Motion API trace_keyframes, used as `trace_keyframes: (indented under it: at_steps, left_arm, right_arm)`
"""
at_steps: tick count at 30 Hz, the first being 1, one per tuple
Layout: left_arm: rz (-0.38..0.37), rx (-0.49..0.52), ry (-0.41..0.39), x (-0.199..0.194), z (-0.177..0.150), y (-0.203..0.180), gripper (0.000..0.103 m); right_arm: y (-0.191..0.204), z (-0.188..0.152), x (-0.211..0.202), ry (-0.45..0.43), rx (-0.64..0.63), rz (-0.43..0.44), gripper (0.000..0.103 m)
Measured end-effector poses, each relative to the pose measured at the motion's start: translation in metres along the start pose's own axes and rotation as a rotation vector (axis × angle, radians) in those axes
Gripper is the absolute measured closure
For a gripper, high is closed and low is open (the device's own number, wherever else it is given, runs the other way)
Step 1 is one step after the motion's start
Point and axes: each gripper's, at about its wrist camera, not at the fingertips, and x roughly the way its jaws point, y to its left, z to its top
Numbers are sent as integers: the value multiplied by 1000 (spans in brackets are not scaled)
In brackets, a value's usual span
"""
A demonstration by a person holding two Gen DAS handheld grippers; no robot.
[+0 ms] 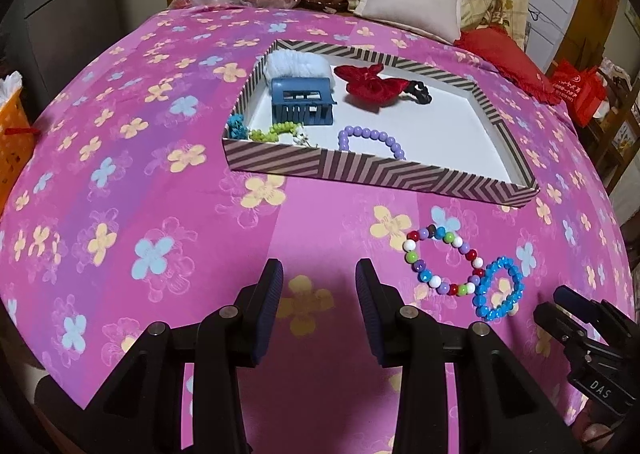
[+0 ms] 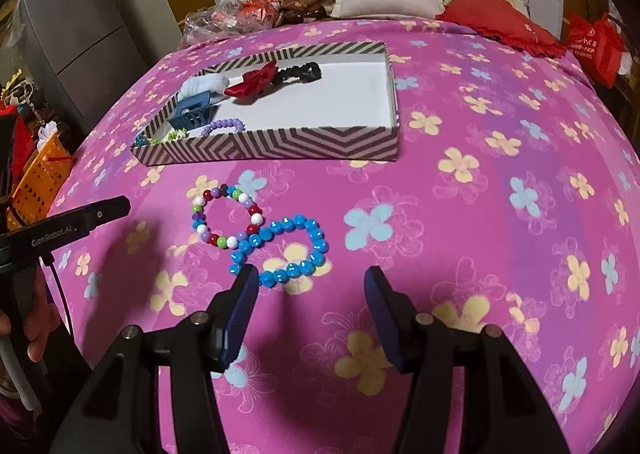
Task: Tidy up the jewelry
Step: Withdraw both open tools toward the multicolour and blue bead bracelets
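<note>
Two bracelets lying loose, both grippers gaping

Two bead bracelets are lying flat on the pink sheet (image 2: 500, 125), outside the tray (image 2: 280, 141) and near its front wall. Mixed bracelet (image 2: 226, 217) is sitting closer to the tray; blue bracelet (image 2: 282, 250) is sitting closer to the grippers, and the two are touching where their rings meet. Blue one is lying as a stretched oval, its long axis running roughly left-right in the right wrist view and slanting up toward the right in the left wrist view (image 1: 499, 289). Mixed one (image 1: 444, 260) is lying closer to round.

Right gripper (image 2: 310, 282) is hovering with fingers apart, nothing between them, left fingertip (image 2: 247, 278) just beside the blue ring's near-left end; contact cannot be told. Left gripper (image 1: 319, 274) is hanging over bare sheet with fingers apart, holding nothing, well left of both bracelets.

Tray is already holding a purple bracelet (image 1: 370, 138), green beads (image 1: 276, 130), blue clip (image 1: 302, 99), red scrunchie (image 1: 370, 83), black scrunchie (image 1: 418, 90) and white scrunchie (image 1: 298, 63).
</note>
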Motion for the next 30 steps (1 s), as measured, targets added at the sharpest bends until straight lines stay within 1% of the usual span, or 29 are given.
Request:
trace_keyframes:
  at_steps: [8, 21, 30]
  left_arm:
    - [5, 9, 9, 5, 0, -3, 67]
    - [3, 10, 34, 17, 1, -5, 67]
    - [3, 10, 37, 19, 2, -6, 67]
  right_arm:
    - [11, 2, 15, 7, -54, -49, 46]
    - [8, 6, 28, 9, -45, -60, 46]
    - [7, 7, 33, 11, -42, -66, 46]
